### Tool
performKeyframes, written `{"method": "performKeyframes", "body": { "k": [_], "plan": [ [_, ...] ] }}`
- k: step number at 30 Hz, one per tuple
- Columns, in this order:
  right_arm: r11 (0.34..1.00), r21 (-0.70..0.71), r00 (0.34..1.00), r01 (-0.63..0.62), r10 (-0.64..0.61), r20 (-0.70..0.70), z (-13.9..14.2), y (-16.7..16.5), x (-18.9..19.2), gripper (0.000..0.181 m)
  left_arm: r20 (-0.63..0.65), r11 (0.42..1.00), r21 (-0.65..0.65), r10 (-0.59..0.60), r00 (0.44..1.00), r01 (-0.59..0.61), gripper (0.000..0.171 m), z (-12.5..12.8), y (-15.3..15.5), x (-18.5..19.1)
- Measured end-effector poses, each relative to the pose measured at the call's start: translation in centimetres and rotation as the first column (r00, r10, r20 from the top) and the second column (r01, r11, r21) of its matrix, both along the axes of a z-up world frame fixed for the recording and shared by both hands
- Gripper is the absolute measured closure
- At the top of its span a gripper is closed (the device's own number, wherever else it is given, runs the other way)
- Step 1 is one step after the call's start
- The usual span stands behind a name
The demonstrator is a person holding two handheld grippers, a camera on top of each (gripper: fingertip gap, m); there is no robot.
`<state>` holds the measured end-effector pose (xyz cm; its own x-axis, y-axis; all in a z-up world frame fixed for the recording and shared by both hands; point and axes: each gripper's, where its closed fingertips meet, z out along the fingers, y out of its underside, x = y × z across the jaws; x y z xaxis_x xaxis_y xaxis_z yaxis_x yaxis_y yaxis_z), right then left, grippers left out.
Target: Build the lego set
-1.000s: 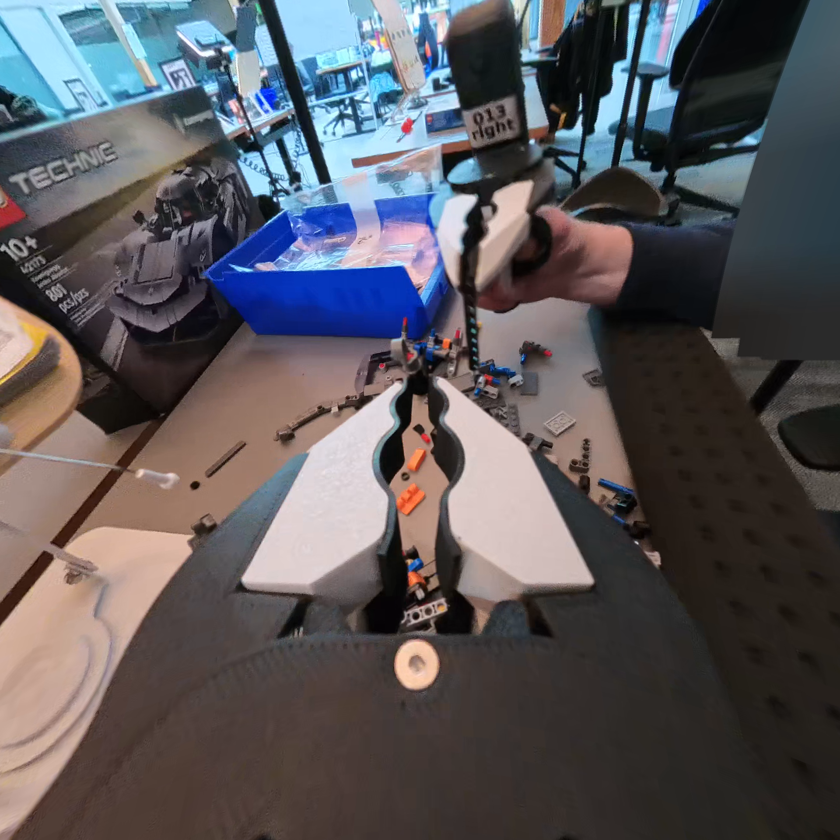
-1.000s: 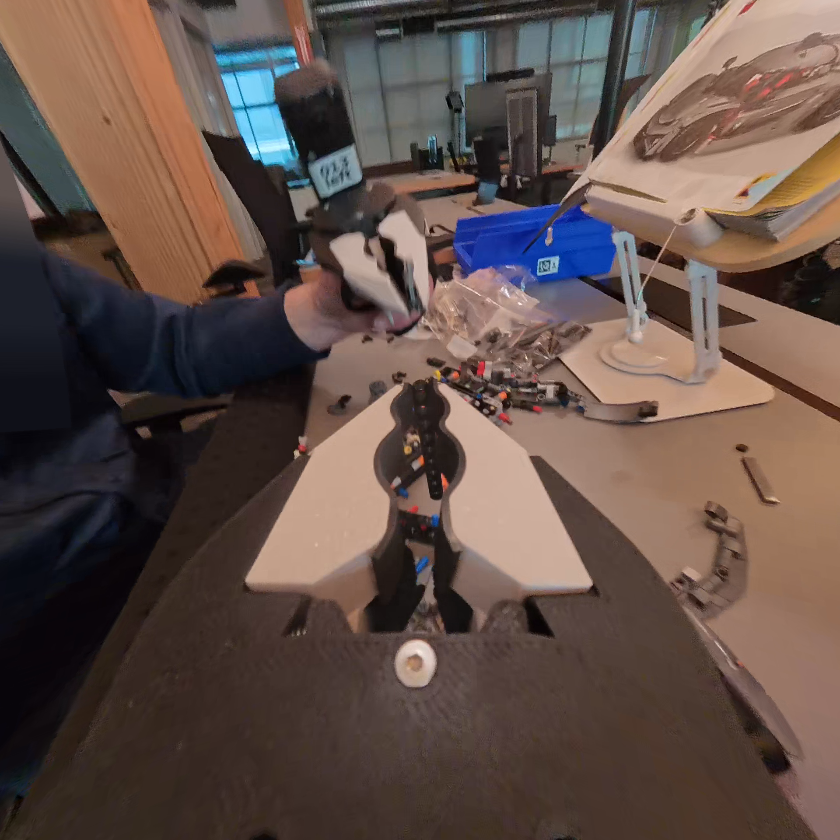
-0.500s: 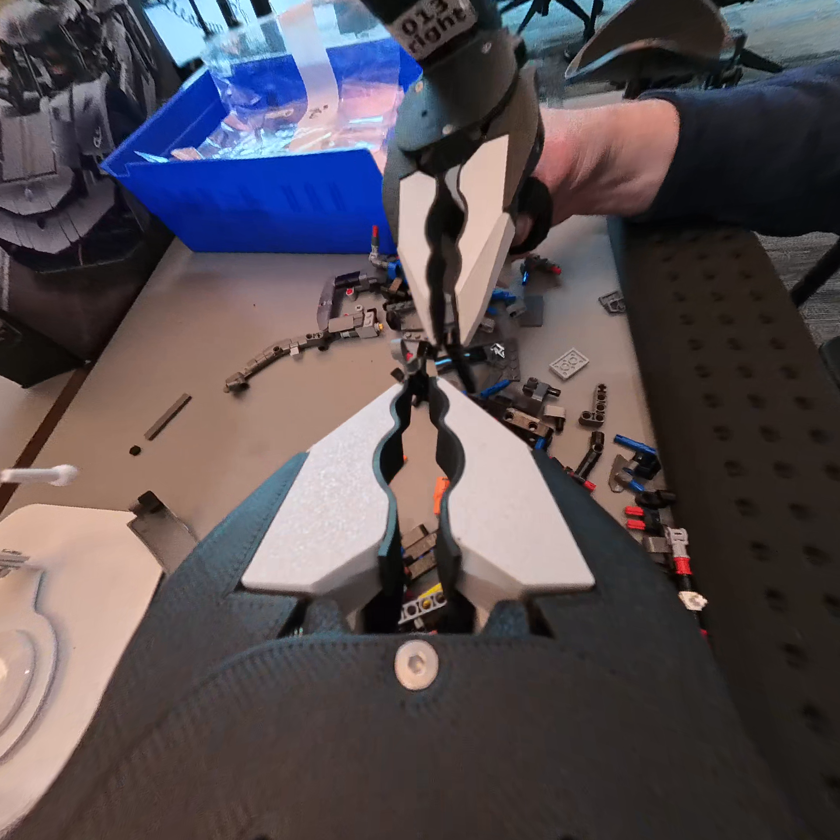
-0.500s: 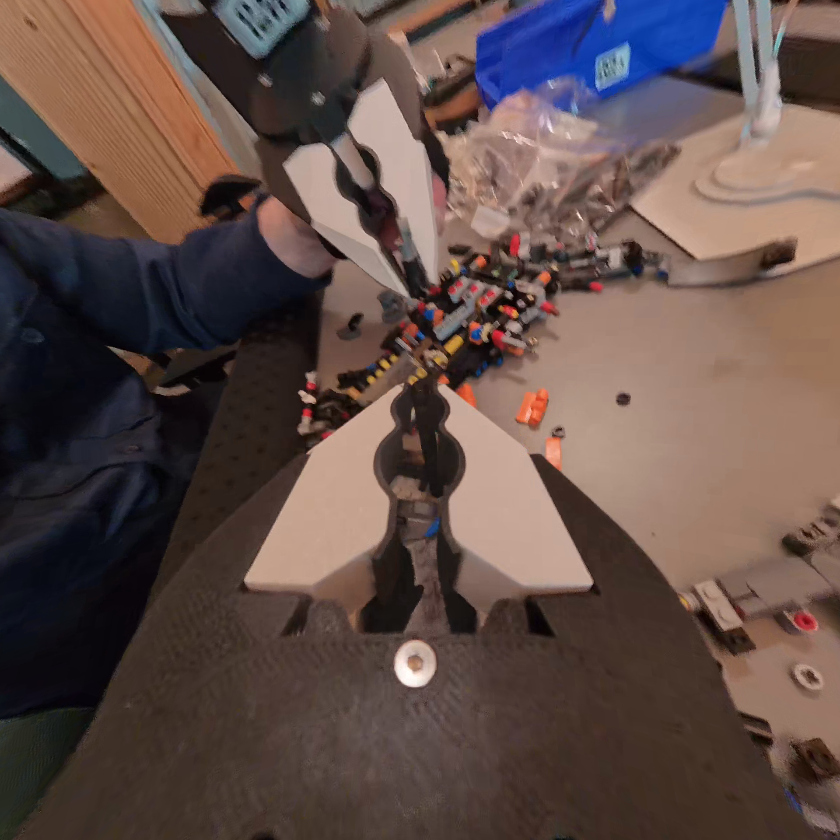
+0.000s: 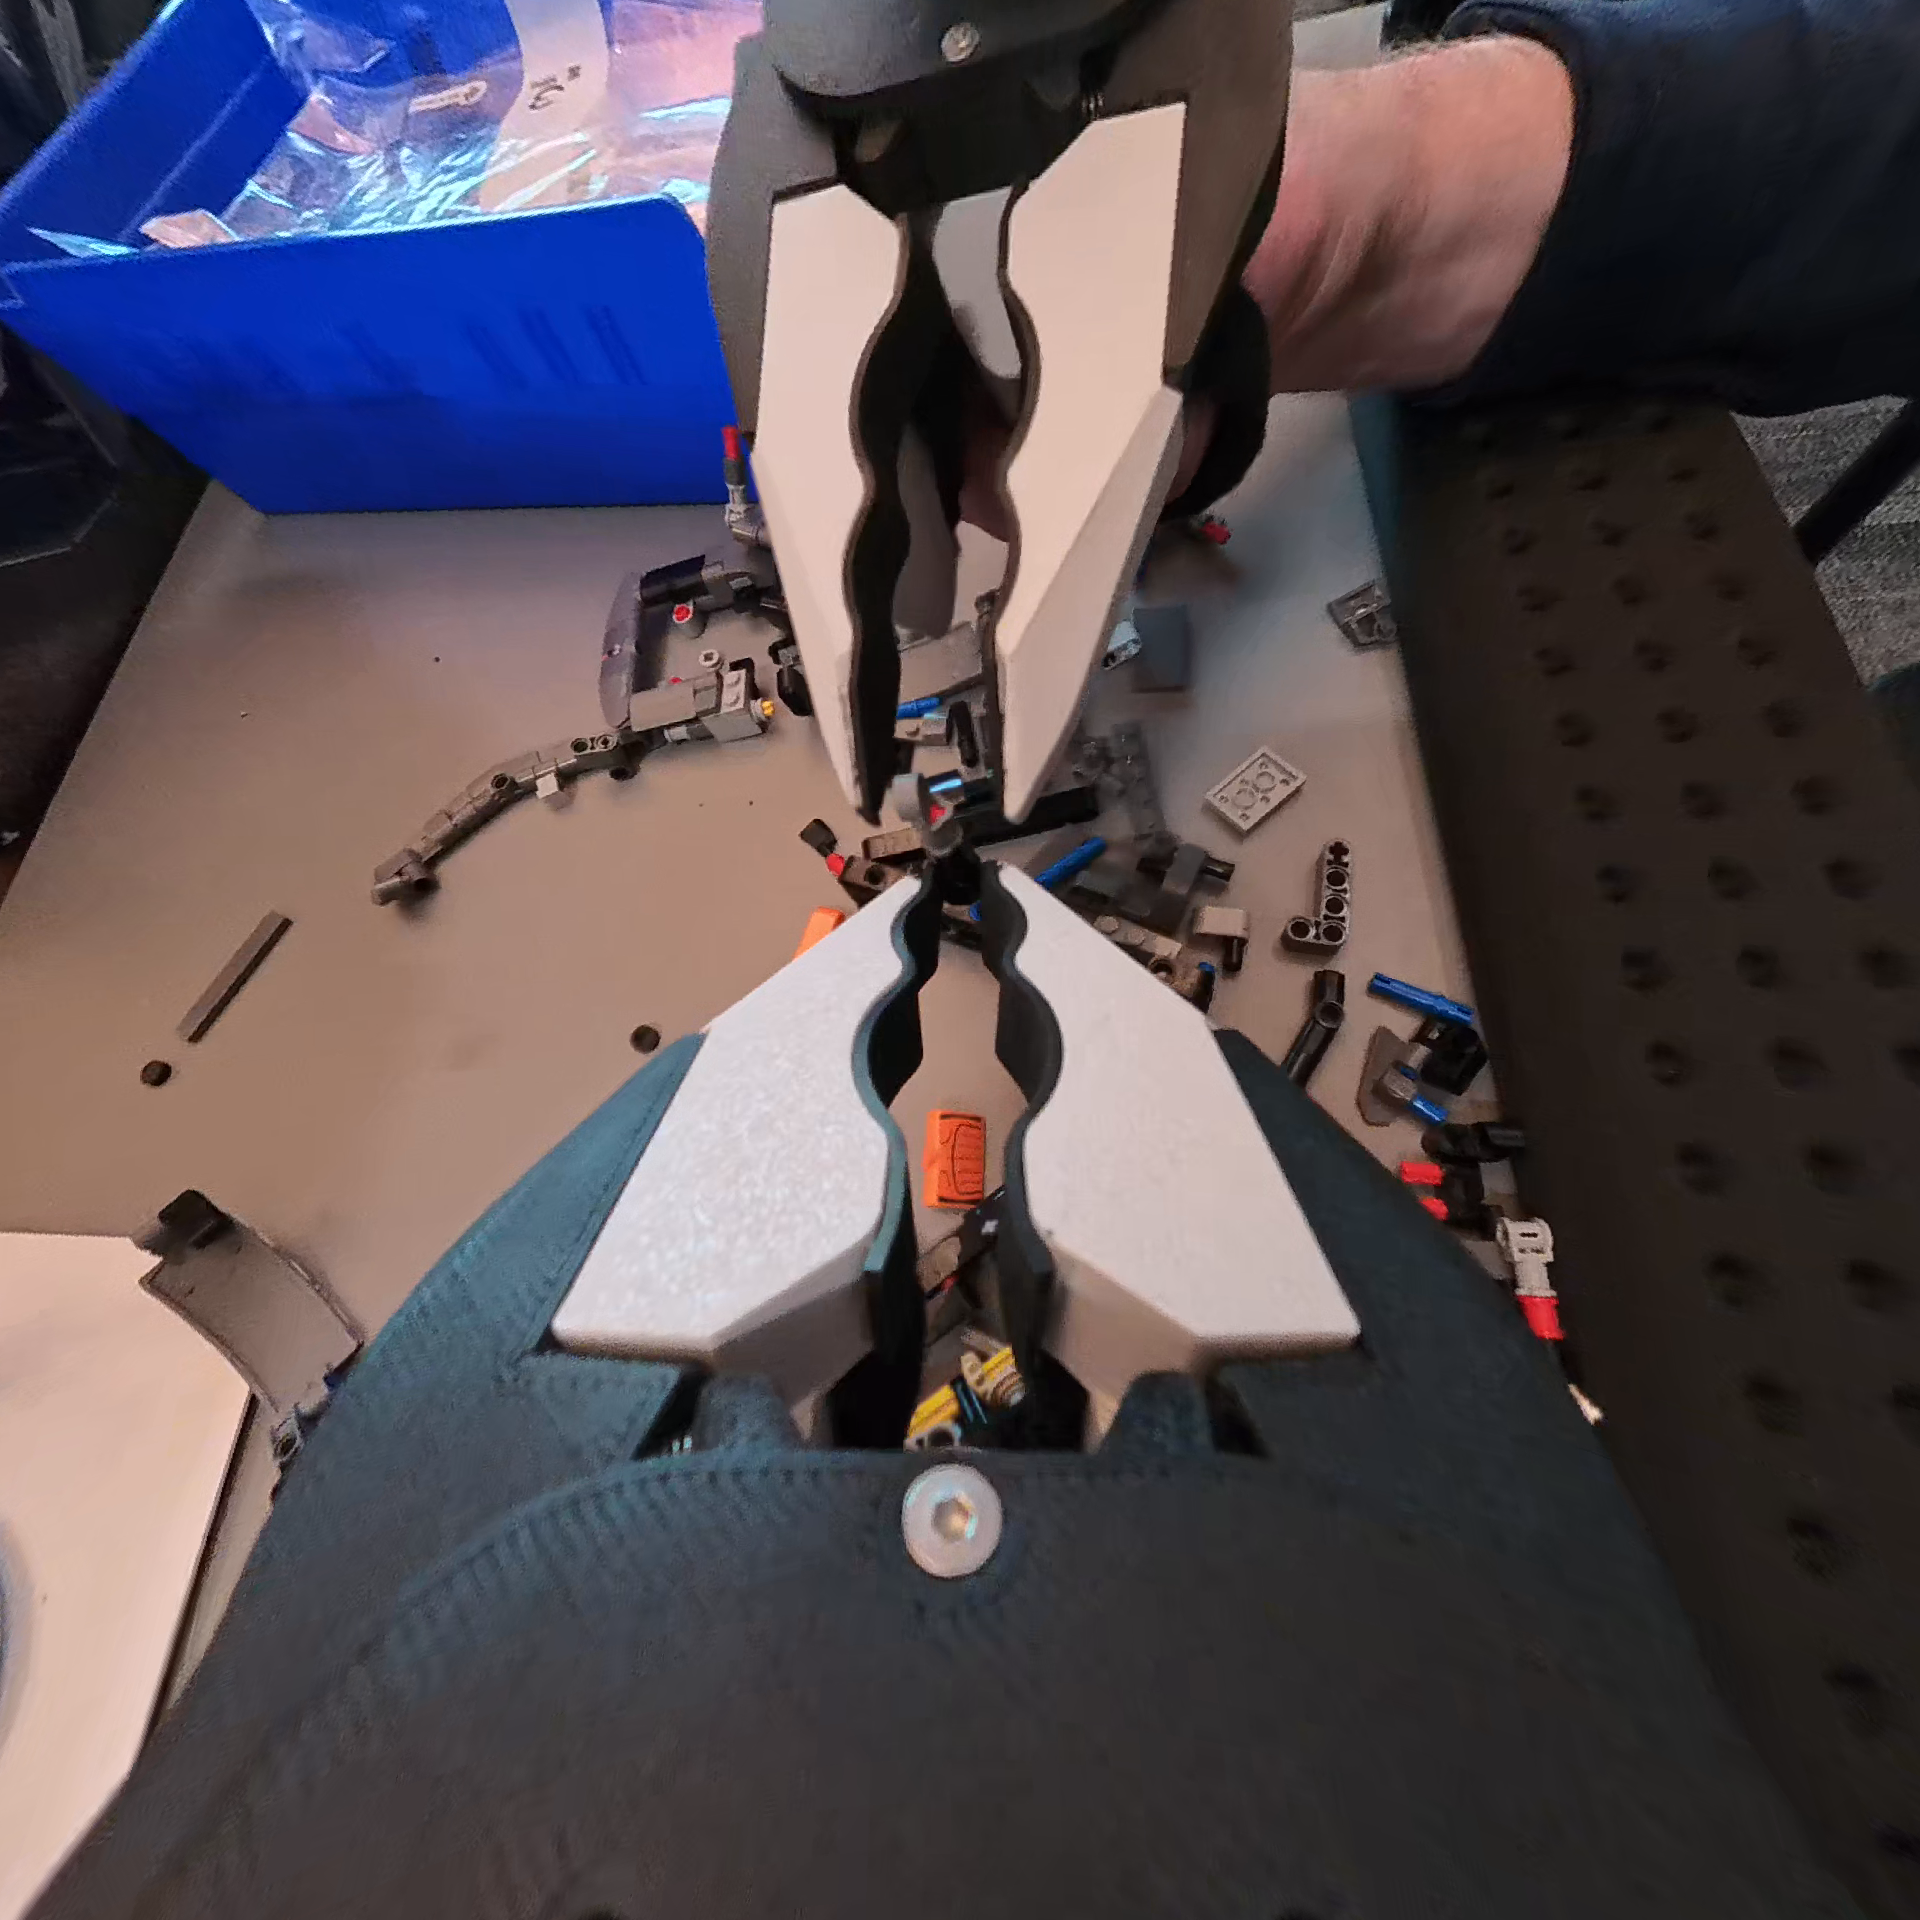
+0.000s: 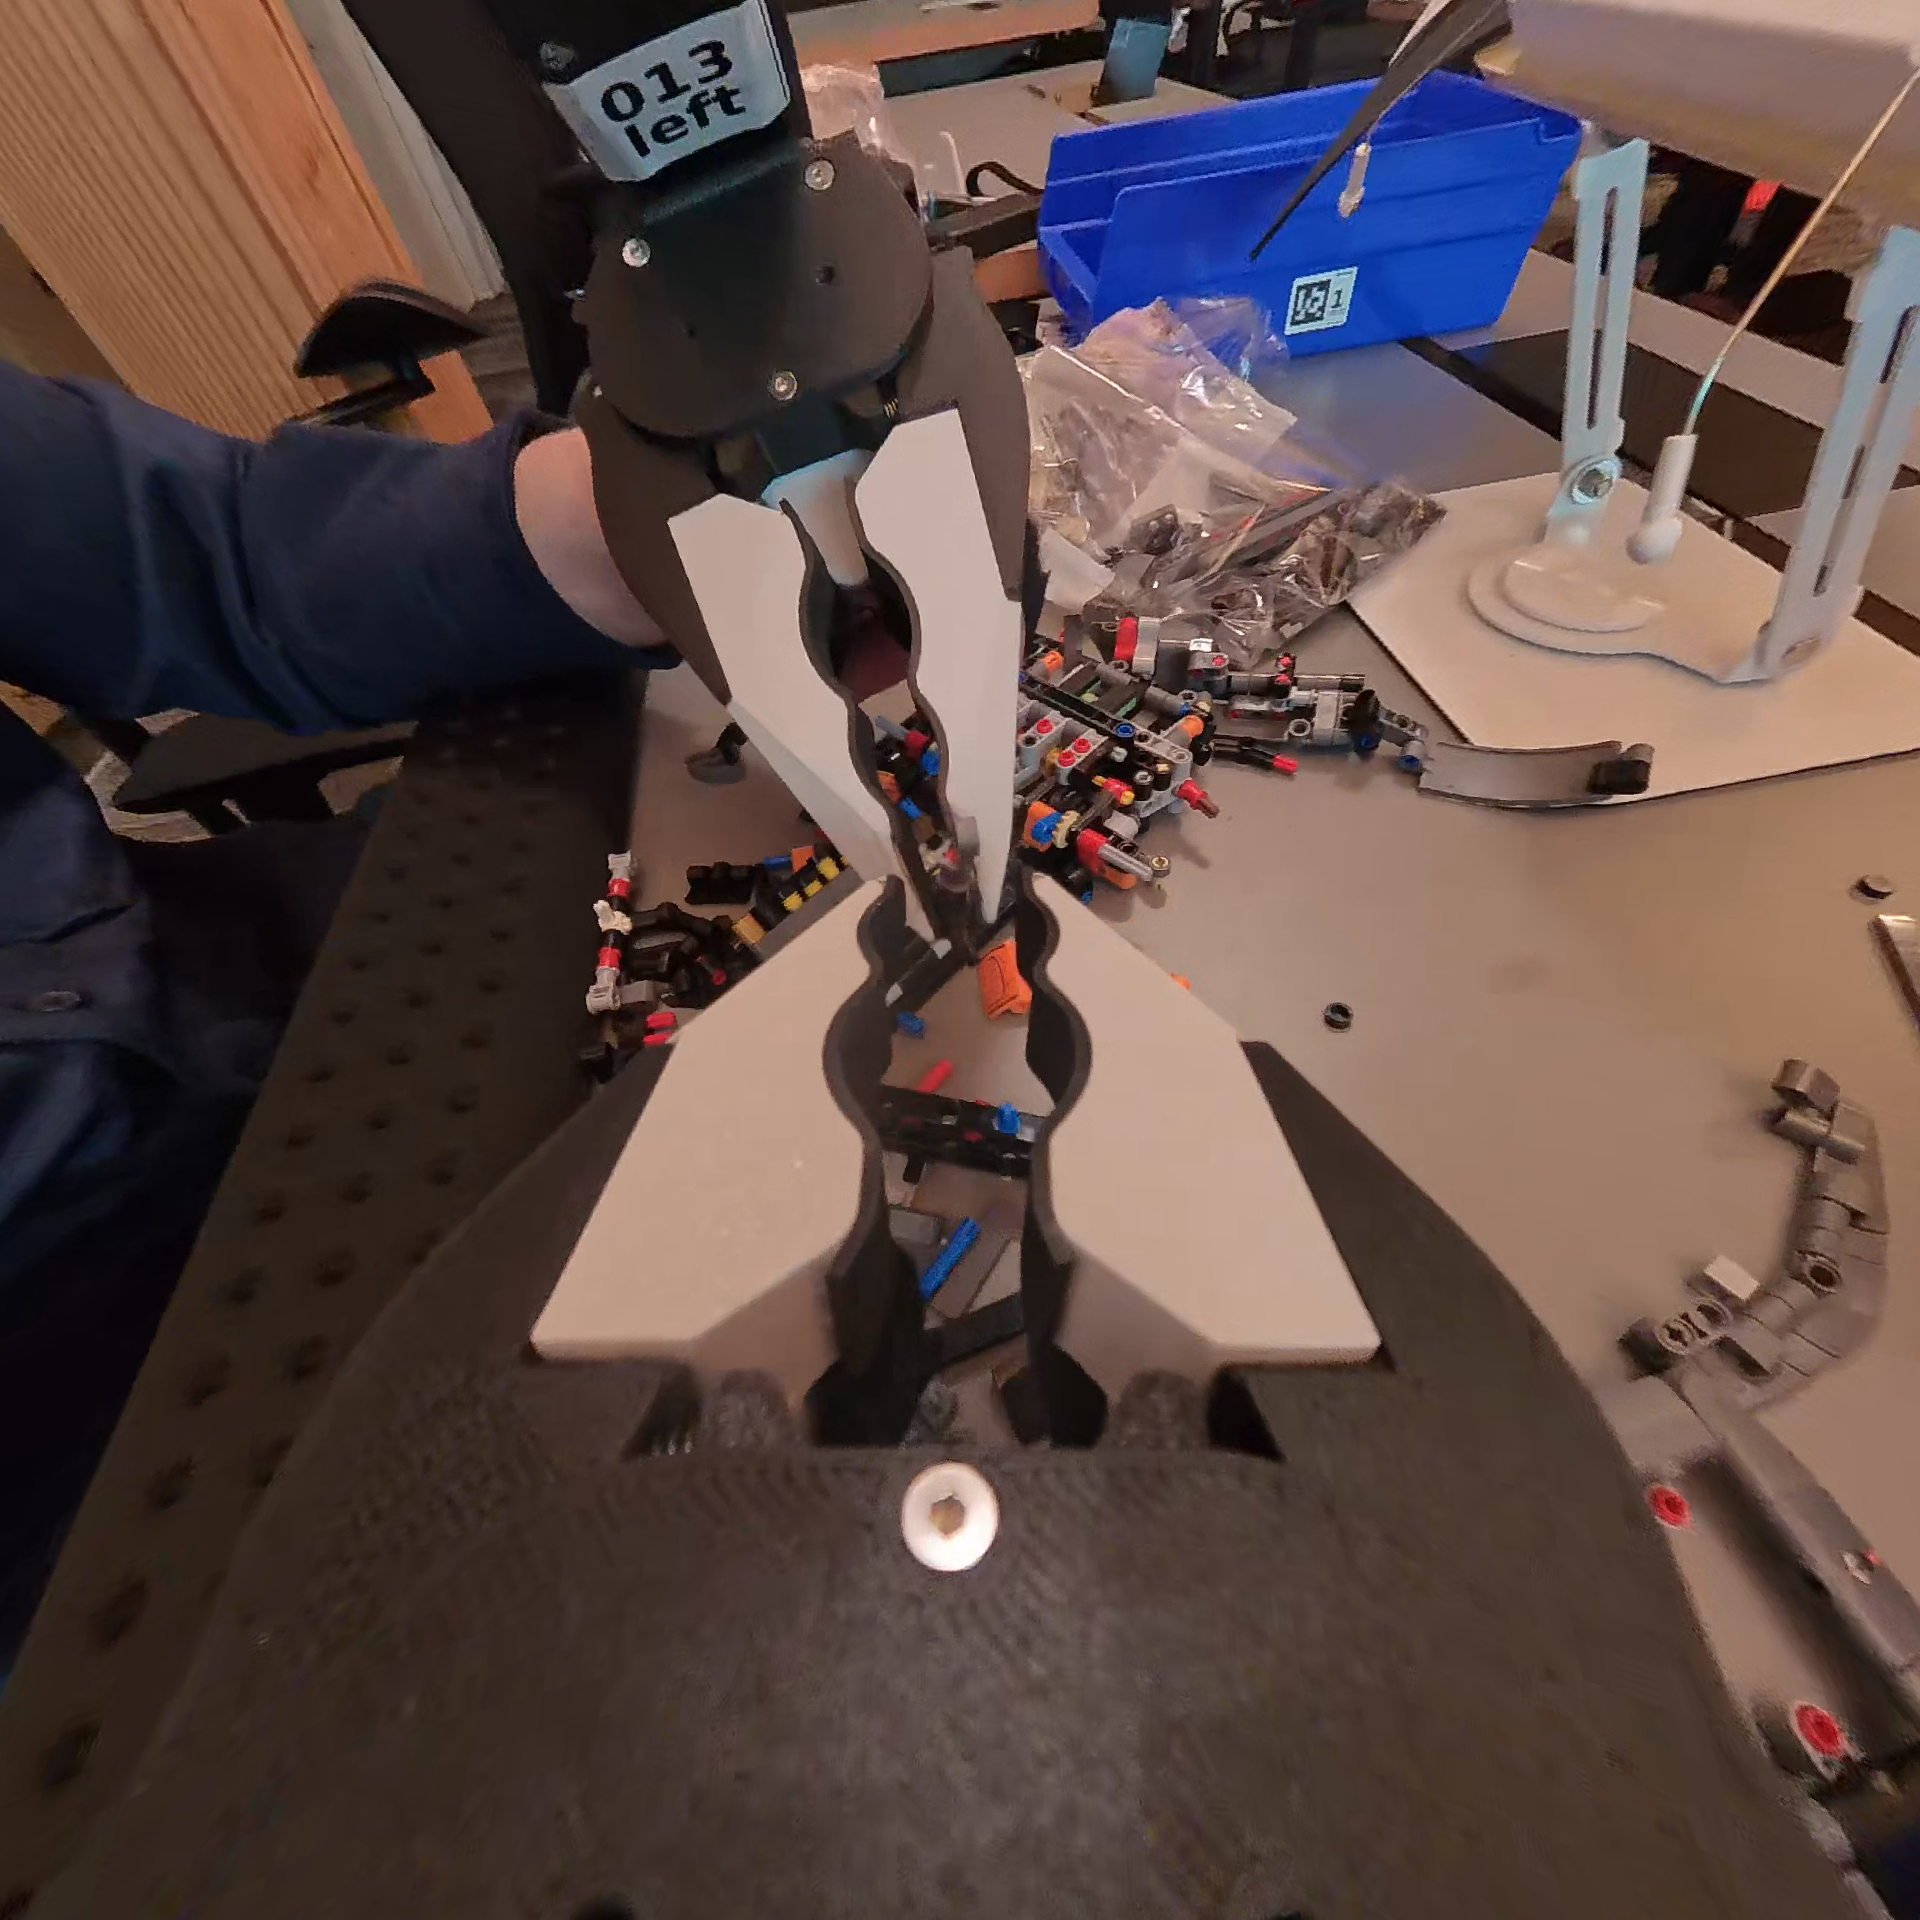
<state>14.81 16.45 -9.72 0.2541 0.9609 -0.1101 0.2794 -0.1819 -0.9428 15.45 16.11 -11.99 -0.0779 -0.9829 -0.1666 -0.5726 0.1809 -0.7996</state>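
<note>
My left gripper [image 5: 953, 883] is shut on a small grey and red lego piece [image 5: 920, 798] held above the grey table [image 5: 416, 987]. My right gripper [image 6: 956, 909] faces it tip to tip, and its jaws stand apart on either side of the left gripper's tips. In the right wrist view, the left gripper [image 6: 948, 883] comes down from above with the piece [image 6: 951, 854] between its fingertips. A thin black stick [image 6: 920, 971] slants just below those tips; I cannot tell what holds it. In the left wrist view, the right gripper [image 5: 940, 810] comes down from above.
Loose lego parts [image 6: 1101, 758] lie under both grippers, with an orange piece [image 5: 954, 1158] among them. A blue bin [image 5: 364, 343] holding plastic bags stands behind. A curved grey assembly [image 5: 488, 800] lies to the left. A black perforated mat [image 5: 1662, 831] borders the table. A white stand [image 6: 1590, 582] is at the back. My two grippers' fingertips are within a few centimetres of each other.
Both grippers have dropped toward the parts pile and closed in until their tips meet. The right gripper's jaws, shut on the black stick before, now stand wider apart.
</note>
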Motion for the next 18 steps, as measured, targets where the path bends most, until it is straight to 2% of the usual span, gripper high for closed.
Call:
{"method": "performKeyframes", "body": {
  "k": [2,3,9,12,14,18],
  "plan": [
    [1.0,-0.011,1.0,-0.015,0.015,-0.002,-0.1,-0.2,-0.1,0.165,-0.011,1.0,0.011,-0.007,1.0,0.007,0.167,-0.2,-0.2,0.2],
    [1.0,-0.005,1.0,-0.022,0.022,0.001,-0.1,-0.3,-0.1,0.176,-0.01,1.0,0.013,-0.01,1.0,0.01,0.167,-0.2,-0.3,0.3],
    [0.999,-0.011,0.999,-0.039,0.039,-0.015,0.1,-0.7,-0.2,0.178,-0.023,1.0,0.013,-0.015,1.0,0.015,0.167,-0.2,-0.5,0.4],
    [0.999,-0.027,0.999,-0.042,0.041,-0.025,0.1,-0.7,-0.4,0.17,-0.051,0.999,0.035,-0.016,0.999,0.018,0.167,-0.8,-0.5,0.3],
    [0.999,-0.01,0.999,-0.033,0.033,0.002,-0.2,-0.6,-0.3,0.181,-0.068,0.999,0.046,-0.018,0.998,0.021,0.166,-1.0,-0.6,0.4],
    [0.999,-0.007,0.999,-0.043,0.043,0.02,-0.3,-0.8,-0.3,0.181,-0.057,0.999,0.046,-0.023,0.998,0.026,0.167,-1.0,-0.7,0.5]
  ]
}}
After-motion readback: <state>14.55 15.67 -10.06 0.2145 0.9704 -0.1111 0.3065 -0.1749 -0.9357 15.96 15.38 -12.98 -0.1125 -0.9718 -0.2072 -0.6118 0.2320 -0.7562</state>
